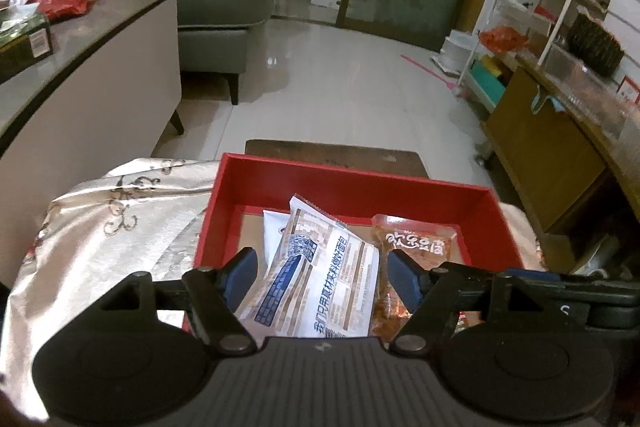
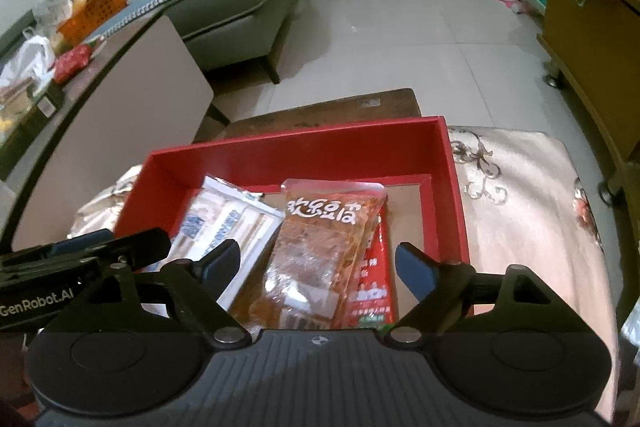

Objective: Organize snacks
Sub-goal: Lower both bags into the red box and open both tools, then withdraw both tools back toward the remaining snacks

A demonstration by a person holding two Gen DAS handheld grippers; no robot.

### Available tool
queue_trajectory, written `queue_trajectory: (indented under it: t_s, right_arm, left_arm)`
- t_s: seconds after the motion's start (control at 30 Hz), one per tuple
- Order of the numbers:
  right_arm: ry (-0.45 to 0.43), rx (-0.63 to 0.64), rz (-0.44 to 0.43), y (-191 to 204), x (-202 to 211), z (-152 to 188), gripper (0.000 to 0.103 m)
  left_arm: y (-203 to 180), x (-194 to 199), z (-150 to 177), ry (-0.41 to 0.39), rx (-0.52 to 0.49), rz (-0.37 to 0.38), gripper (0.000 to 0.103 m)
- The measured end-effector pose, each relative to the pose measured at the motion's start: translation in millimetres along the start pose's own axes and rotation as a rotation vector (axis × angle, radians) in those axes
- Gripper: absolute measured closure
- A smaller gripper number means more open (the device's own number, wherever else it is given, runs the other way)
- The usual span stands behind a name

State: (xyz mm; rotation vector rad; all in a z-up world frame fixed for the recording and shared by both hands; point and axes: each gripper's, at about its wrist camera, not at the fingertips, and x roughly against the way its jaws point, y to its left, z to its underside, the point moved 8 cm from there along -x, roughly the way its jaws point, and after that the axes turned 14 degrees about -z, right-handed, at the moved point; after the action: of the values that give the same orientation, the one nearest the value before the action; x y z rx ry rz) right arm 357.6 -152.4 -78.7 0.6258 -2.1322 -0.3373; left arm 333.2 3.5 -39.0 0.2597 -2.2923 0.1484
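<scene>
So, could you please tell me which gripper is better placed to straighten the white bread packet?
Probably left: the left gripper stands open astride the white bread packet; the right gripper straddles the orange tofu packet.

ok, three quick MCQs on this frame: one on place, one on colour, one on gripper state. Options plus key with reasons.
1. Where is the orange tofu-snack packet?
A. on the sofa
B. in the box
C. on the floor

2. What colour is the box?
A. red
B. blue
C. green

3. What state is the right hand-held gripper in?
A. clamped on the packet
B. open over the packet
C. shut, nothing in it

Key: 1 B, the packet lies inside the box walls beside the white packet. 2 A, its walls are red. 3 B, both pads stand clear of the packet's sides.
</scene>
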Motion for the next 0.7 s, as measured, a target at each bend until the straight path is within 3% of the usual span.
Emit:
queue_trajectory:
  t_s: [0.2, 0.23, 0.27, 0.37, 0.5, 0.63, 0.7]
  right_arm:
    - [-0.086, -0.029, -0.037, 15.8, 32.1, 3.5, 0.006]
    - [-0.109, -0.037, -0.058, 20.0, 40.5, 3.5, 0.0]
    - [-0.13, -0.043, -0.082, 24.0, 48.6, 3.7, 0.0]
    - [-0.223, -0.034, -0.157, 42.2, 79.9, 3.9, 0.0]
    - [-0.353, 0.05, -0.238, 76.4, 127.0, 6.2, 0.0]
    - [-0.549, 0.106, -0.327, 105.7, 174.3, 19.3, 0.0]
    - [-0.556, 0.087, -0.379, 107.4, 175.1, 26.3, 0.0]
  left_arm:
    - [13.0, 36.2, -1.3, -0.058, 0.016, -0.004, 0.035]
    - [14.9, 42.5, -1.0, -0.07, 0.013, -0.01, 0.035]
    - [16.6, 49.5, -0.7, -0.086, 0.011, -0.016, 0.035]
    - [24.5, 75.0, -0.2, -0.156, 0.011, -0.039, 0.035]
    - [35.3, 122.2, 0.0, -0.309, -0.004, -0.091, 0.033]
    - [43.0, 165.6, 9.4, -0.476, -0.007, -0.093, 0.007]
    - [47.8, 177.5, 15.6, -0.527, -0.008, -0.107, 0.004]
